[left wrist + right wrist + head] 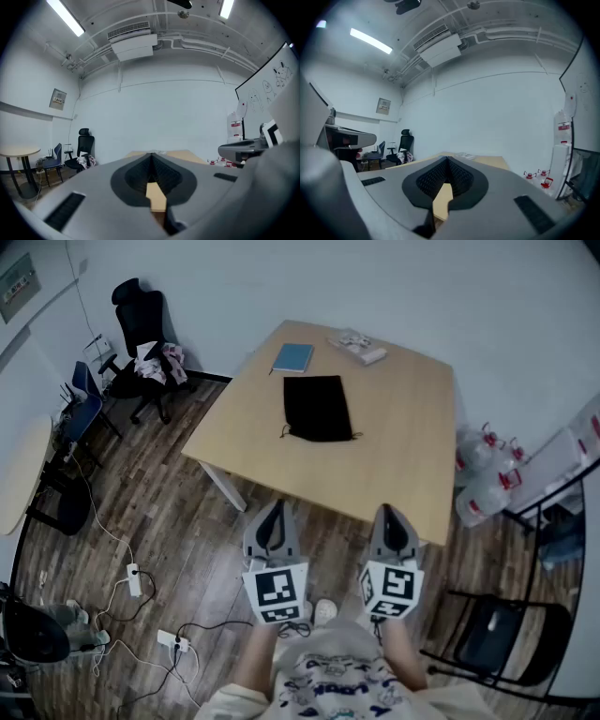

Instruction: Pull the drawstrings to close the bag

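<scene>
Hovering closed and empty, left hand-held gripper (277, 505) and right hand-held gripper (391, 511) face the black fabric bag (318, 407) on the pale wooden desk (403, 446)

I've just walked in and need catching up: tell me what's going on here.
A person stands short of the wooden table, with the left hand-held gripper and the right hand-held gripper both shut, empty and aimed at it. The black drawstring bag lies flat on the table, untouched, its cords sticking out at the near end. The pull has not begun.
</scene>
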### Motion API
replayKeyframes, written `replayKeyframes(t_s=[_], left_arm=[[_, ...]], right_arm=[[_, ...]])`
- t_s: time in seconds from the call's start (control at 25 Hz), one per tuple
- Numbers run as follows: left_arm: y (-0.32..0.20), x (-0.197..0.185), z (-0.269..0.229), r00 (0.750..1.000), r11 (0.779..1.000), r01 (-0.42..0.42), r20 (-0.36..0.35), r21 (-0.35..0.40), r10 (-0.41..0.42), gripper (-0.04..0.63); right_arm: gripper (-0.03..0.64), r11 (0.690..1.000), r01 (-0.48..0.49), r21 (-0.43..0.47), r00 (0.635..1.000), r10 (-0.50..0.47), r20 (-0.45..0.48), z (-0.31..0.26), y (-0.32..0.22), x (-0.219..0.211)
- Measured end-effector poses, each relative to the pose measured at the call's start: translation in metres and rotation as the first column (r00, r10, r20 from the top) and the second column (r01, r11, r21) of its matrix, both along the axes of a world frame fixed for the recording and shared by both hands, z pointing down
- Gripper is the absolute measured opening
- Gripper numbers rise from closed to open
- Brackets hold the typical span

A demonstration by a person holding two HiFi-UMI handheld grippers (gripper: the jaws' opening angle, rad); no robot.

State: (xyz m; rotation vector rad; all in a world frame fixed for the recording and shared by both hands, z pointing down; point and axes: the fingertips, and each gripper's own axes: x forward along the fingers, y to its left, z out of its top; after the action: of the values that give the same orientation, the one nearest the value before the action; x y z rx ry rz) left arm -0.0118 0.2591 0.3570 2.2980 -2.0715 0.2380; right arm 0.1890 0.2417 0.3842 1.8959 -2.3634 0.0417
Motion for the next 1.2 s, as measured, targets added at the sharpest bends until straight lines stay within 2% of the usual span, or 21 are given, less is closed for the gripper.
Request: replayKeyframes(t_s=[0.36,0.56,0.84,1.2], left_arm=[[-0.014,0.000,0.003,1.000,1.000,0.017,0.012,-0.010,-0.016,-0.006],[-0.025,0.002,0.010,0.999,0.999,0.033,0.017,-0.022,-0.032,-0.006],[-0.043,-0.002,0.027,0.998,0.996,0.067,0.019,-0.061,-0.066,-0.006],[-0.101,-0.023,0.053,0.996,0.991,0.086,0.023,-0.105,-0.084,-0.006]], right_arm=[[0.000,1.000,0.017,0.011,1.000,-0.017,-0.006,0.001,-0.017,0.005],[0.000,1.000,0.025,-0.009,1.000,-0.025,0.012,0.010,-0.033,0.009],[0.002,0.997,0.065,-0.045,0.997,-0.067,-0.028,0.025,-0.058,0.002],[0.002,0.994,0.047,-0.098,0.997,-0.053,-0.054,0.051,-0.115,-0.009]])
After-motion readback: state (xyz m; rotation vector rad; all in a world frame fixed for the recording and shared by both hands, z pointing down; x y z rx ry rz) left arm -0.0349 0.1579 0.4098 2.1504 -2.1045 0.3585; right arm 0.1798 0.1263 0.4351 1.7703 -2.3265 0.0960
